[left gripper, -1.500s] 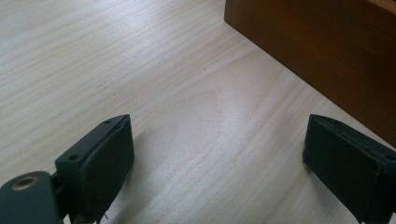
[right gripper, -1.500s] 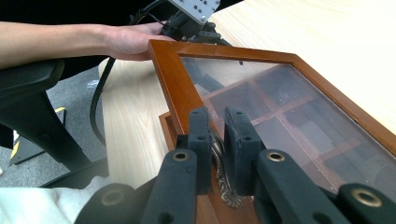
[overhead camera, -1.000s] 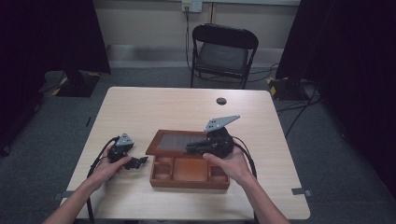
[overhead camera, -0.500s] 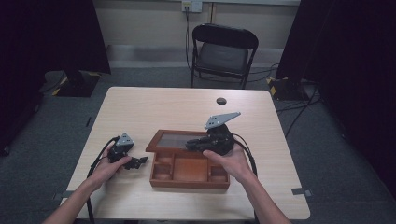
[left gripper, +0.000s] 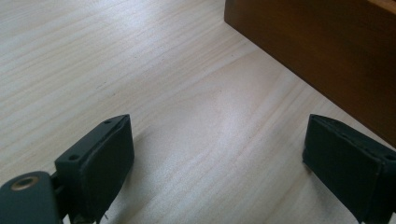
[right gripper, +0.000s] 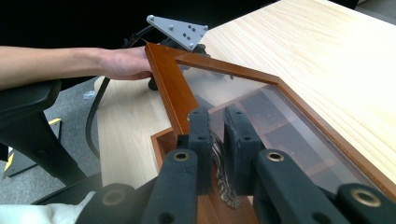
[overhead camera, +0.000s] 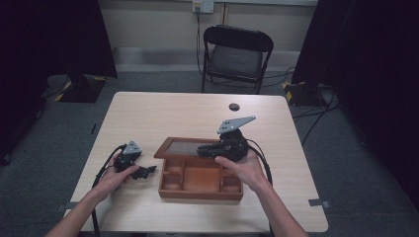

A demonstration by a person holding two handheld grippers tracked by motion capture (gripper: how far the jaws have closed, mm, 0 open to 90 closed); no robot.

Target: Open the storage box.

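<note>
On the pale wooden table [overhead camera: 163, 113], the wooden box's glass lid [right gripper: 280, 121] is being gripped by its metal clasp [right gripper: 219, 179] in the right gripper [right gripper: 217, 135], while the left gripper [left gripper: 219, 158] is being held open

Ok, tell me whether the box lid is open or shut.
Open: the glass-paned lid is raised off the wooden box, right gripper clamping its metal handle.

High view overhead facing forward, both gripper views close, low, sharing the wooden box [overhead camera: 200, 185], table [overhead camera: 163, 111].
</note>
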